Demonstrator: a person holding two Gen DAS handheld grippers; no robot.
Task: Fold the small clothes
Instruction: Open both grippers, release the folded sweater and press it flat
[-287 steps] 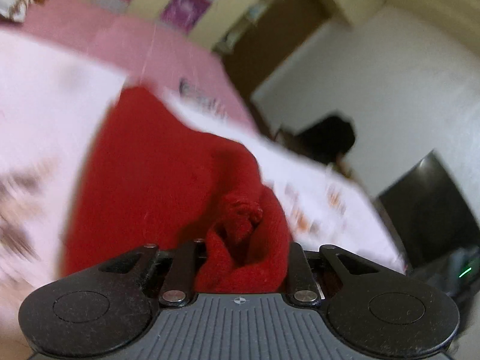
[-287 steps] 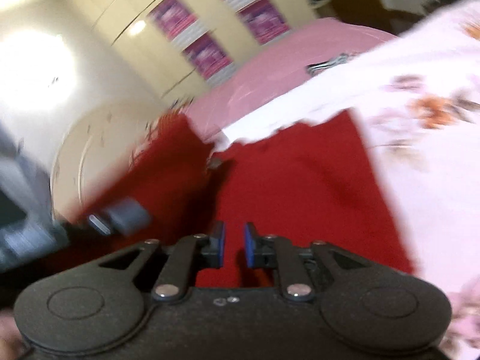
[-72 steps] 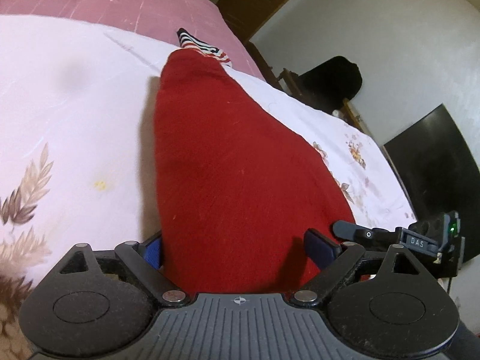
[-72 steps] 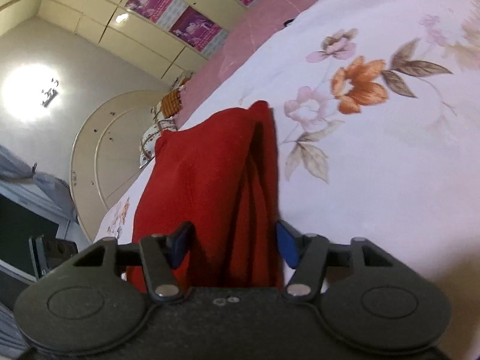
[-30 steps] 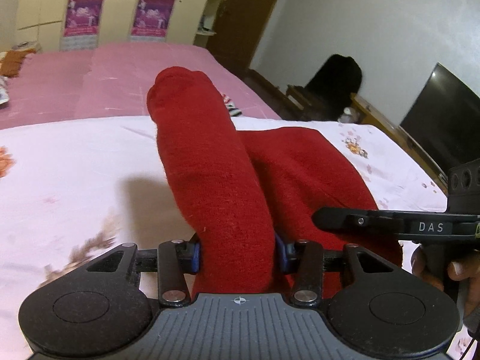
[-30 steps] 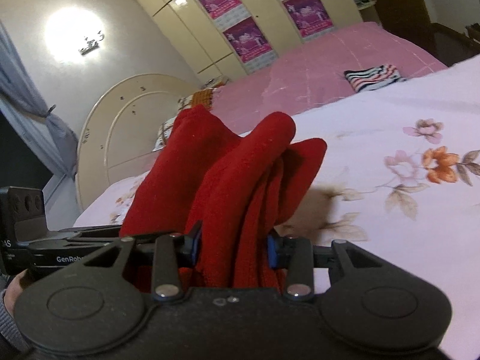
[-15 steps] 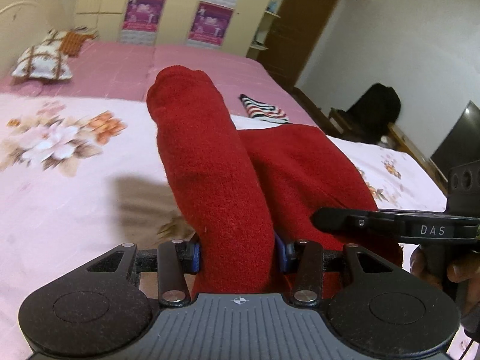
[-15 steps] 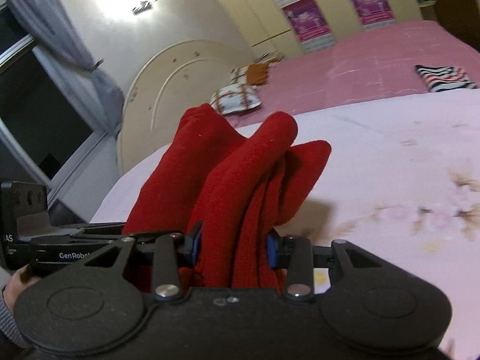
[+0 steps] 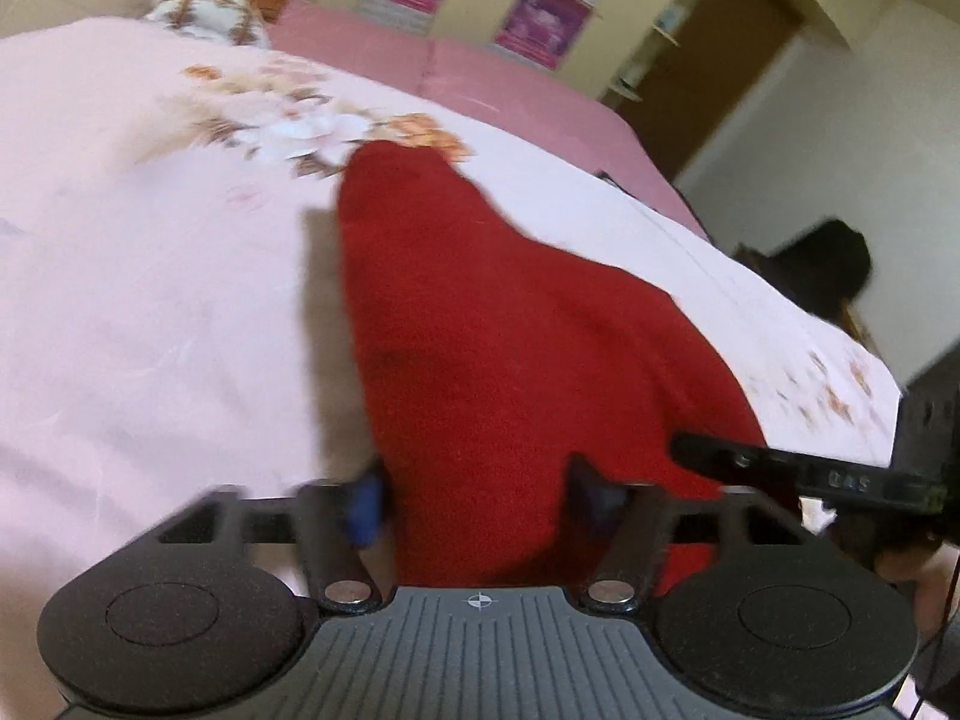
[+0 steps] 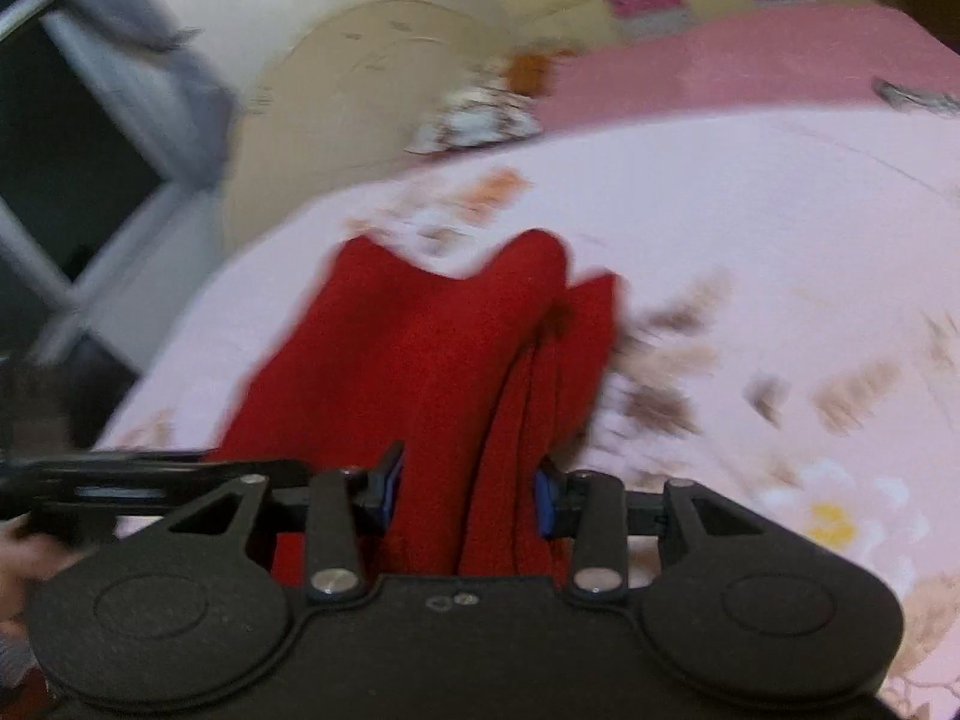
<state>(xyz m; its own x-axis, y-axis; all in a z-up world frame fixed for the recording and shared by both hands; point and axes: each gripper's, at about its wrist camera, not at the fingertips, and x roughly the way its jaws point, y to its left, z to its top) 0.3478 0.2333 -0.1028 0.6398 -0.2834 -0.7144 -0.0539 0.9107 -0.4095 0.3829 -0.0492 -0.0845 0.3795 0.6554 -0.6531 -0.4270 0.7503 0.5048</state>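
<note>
Pink floral bedding covers the bed, and on it, toward its near edge, lies the red garment in thick folded layers. Both the left gripper and right gripper have fingers clamped on its near end, side by side, likely so the bundle keeps its folds.

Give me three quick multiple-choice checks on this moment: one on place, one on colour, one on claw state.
1. Where does the garment lie?
A. on the floral bedspread
B. on the floor
C. on a chair

2. What colour is the garment?
A. blue
B. red
C. striped

3. What is between the left claw's fingers?
A. nothing
B. a pillow
C. the garment

Answers: 1 A, the cloth spreads over the flowered sheet; 2 B, it is plain red in both views; 3 C, red cloth fills the gap between the blue pads, as with the right claw.
</note>
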